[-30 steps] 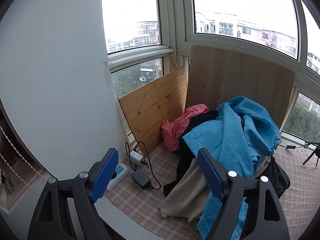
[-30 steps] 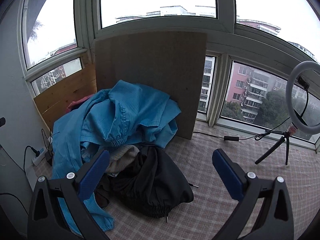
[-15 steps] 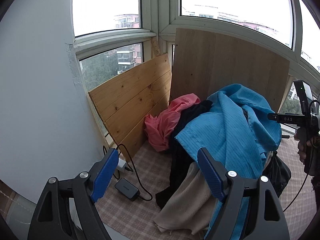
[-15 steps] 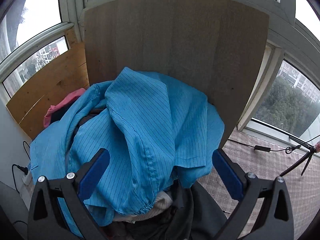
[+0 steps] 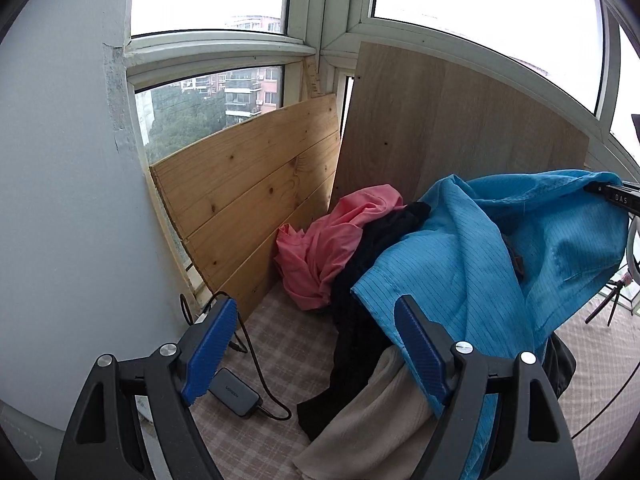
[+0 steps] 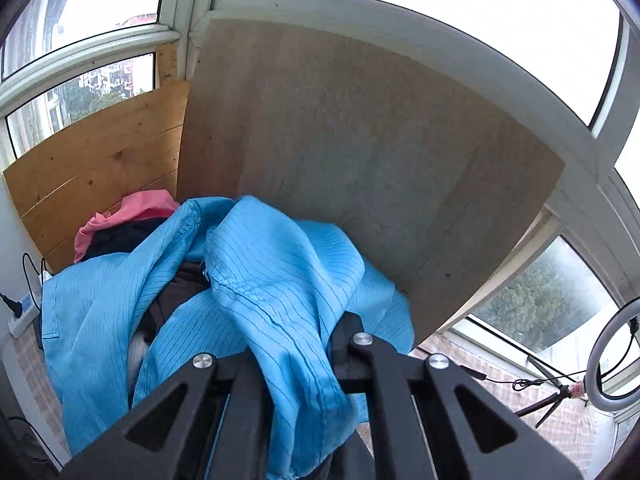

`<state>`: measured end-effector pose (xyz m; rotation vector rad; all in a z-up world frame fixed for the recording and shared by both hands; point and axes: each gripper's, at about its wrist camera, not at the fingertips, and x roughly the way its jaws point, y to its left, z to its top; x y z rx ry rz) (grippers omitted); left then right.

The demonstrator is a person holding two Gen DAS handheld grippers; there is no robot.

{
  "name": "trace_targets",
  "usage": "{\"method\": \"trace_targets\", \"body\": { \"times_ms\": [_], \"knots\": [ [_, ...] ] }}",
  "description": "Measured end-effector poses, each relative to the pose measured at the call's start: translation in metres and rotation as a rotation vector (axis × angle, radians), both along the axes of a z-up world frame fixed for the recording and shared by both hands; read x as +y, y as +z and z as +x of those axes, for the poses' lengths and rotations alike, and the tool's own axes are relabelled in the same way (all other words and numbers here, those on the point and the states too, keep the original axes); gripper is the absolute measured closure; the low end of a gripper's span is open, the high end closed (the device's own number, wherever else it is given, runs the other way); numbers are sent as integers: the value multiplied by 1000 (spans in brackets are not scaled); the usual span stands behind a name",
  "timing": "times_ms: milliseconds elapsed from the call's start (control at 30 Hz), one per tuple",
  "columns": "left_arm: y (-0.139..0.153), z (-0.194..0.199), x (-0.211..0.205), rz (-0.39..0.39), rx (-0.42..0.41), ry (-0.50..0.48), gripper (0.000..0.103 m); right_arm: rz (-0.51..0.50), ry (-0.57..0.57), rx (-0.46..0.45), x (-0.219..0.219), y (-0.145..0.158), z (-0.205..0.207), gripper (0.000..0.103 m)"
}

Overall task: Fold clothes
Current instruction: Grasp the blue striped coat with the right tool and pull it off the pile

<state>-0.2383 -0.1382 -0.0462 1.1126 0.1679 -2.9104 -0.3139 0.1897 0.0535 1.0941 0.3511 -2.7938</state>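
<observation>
Blue striped garment (image 6: 280,280) tops the clothes pile in the window corner, boards close behind; right hand-held gripper (image 6: 296,364) clamped on its upper fold. Left hand-held gripper (image 5: 308,344) spread apart, holding nothing, checked desk (image 5: 288,332) bare below it.

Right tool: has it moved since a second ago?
Yes. The right tool went forward toward the grey board, which now fills its view, and shut on the blue garment.
</observation>
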Motion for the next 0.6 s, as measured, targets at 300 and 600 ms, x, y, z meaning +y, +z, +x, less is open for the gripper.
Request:
{"method": "trace_targets", "body": {
  "times_ms": [300, 600],
  "knots": [
    [23, 10, 34, -29, 63, -125, 24, 20, -198, 295, 95, 120, 136, 100],
    [26, 23, 63, -53, 65, -237, 24, 88, -553, 457, 193, 173, 270, 100]
  ]
}}
